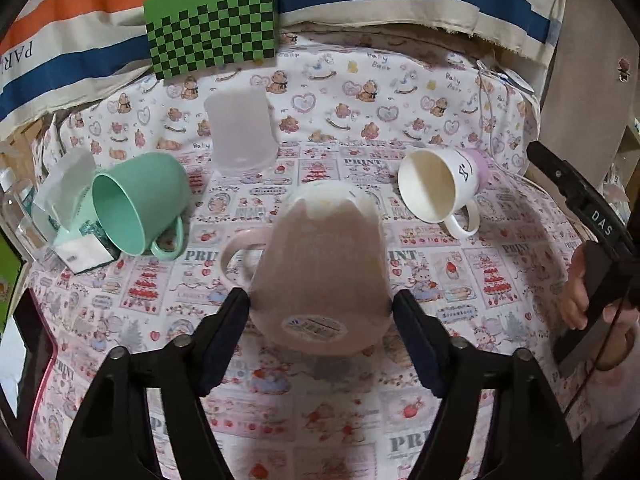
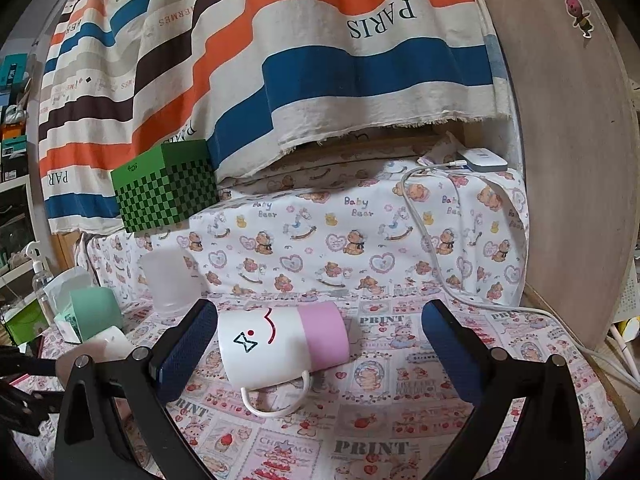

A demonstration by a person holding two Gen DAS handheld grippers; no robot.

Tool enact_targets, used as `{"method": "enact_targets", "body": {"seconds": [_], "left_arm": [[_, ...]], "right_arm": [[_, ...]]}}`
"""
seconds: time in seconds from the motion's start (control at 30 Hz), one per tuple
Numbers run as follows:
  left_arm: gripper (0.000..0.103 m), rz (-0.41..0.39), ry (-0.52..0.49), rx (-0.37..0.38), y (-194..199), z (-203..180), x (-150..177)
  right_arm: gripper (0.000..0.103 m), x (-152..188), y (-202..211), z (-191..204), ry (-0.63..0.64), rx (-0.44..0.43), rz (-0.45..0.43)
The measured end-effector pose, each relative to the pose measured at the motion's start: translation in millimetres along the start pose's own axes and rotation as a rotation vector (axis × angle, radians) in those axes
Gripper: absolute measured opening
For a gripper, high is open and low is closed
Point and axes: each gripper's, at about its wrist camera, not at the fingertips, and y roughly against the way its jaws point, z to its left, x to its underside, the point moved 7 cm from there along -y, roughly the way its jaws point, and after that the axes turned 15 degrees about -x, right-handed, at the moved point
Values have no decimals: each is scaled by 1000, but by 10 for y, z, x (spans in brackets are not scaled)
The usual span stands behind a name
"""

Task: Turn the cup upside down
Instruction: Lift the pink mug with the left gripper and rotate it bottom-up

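My left gripper (image 1: 320, 312) is shut on a pale pink mug (image 1: 320, 264), its fingers pressed to both sides near the base. The mug is tilted, base toward the camera, rim pointing away and down, handle to the left. A white and pink mug (image 1: 440, 184) lies on its side at the right; it also shows in the right wrist view (image 2: 280, 340), handle toward the camera. My right gripper (image 2: 320, 344) is open, its fingers on either side of that mug without touching it. A green mug (image 1: 136, 200) lies on its side at the left.
A frosted plastic cup (image 1: 242, 132) stands upside down behind the mugs. A green checkered box (image 1: 212, 28) stands at the back. A tissue pack (image 1: 68, 200) and a bottle (image 1: 16, 208) sit at the left edge. A white cable (image 2: 432, 248) and charger (image 2: 480, 160) lie at the right.
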Motion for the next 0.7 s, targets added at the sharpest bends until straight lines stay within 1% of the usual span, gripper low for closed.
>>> {"method": "enact_targets", "body": {"seconds": [0.07, 0.13, 0.17, 0.2, 0.27, 0.33, 0.4, 0.47, 0.57, 0.63, 0.7], "left_arm": [[52, -13, 8, 2, 14, 43, -20], [62, -17, 9, 17, 22, 56, -19], [75, -18, 8, 10, 14, 66, -4], [81, -30, 7, 1, 10, 74, 11], [82, -64, -9, -20, -2, 78, 33], [87, -108, -33, -45, -32, 100, 29], [99, -131, -47, -51, -100, 138, 9], [100, -98, -66, -4, -204, 146, 7], [100, -54, -59, 90, -345, 158, -14], [100, -34, -56, 118, -439, 167, -41], [100, -21, -30, 139, -513, 196, -60]], "right_arm": [[103, 5, -2, -7, -3, 3, 2], [103, -1, -5, -12, -5, 2, 4], [103, 2, -8, -16, -6, 2, 6], [103, 1, -12, -17, -7, 1, 7], [103, 1, -12, -18, -7, 1, 7], [103, 0, -13, -17, -6, 1, 6], [103, 0, -14, -14, -6, 0, 8], [103, 2, -21, -14, -5, 0, 10], [103, 4, -29, -10, -5, -4, 12], [103, 7, -30, -2, -4, -8, 17], [103, 4, -34, 9, -2, -10, 19]]}}
